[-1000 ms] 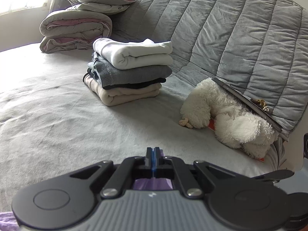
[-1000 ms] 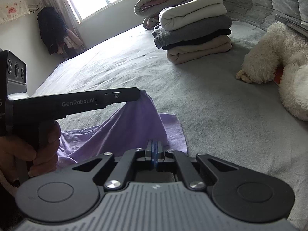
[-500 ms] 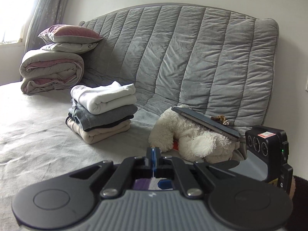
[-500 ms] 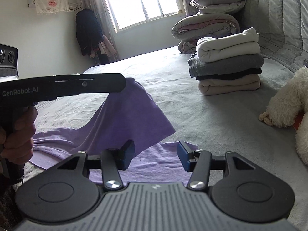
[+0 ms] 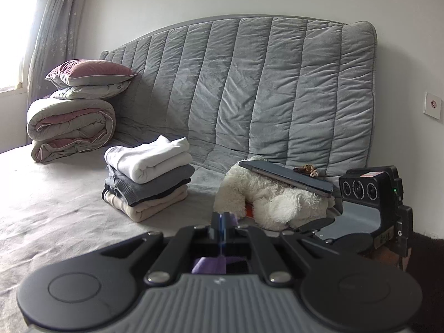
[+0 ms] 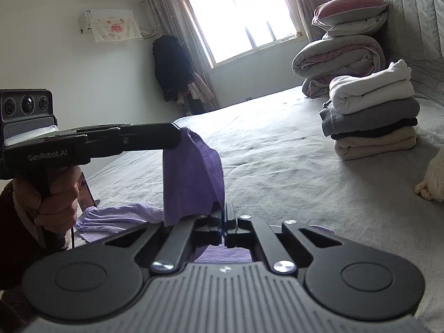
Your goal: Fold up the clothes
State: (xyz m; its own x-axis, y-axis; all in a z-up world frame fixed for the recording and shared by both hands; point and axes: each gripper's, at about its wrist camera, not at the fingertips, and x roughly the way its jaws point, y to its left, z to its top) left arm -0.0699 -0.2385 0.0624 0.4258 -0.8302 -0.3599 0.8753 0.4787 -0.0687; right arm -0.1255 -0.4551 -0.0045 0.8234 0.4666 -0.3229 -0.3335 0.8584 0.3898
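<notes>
A purple cloth [image 6: 194, 172] hangs over the grey bed [image 6: 277, 166], and part of it still lies on the sheet at lower left. My left gripper [image 6: 174, 136], held by a hand [image 6: 55, 194], is shut on the cloth's top corner. In its own view the left gripper [image 5: 223, 219] shows closed fingers with a strip of purple cloth [image 5: 208, 266] under them. My right gripper [image 6: 226, 216] is shut on the cloth's lower edge, just below and to the right of the left one. The right gripper's body [image 5: 371, 194] appears at the right of the left wrist view.
A stack of folded clothes [image 5: 147, 177] [image 6: 371, 116] sits on the bed ahead. A white plush toy [image 5: 266, 197] with a tablet [image 5: 288, 177] on it lies by the quilted headboard [image 5: 249, 97]. A rolled duvet [image 5: 69, 127] and pillows [image 5: 88, 75] are by the window.
The left gripper rose and lifted the purple cloth off the bed. The right gripper opened, then shut on the cloth's lower edge. Both views tilted upward.
</notes>
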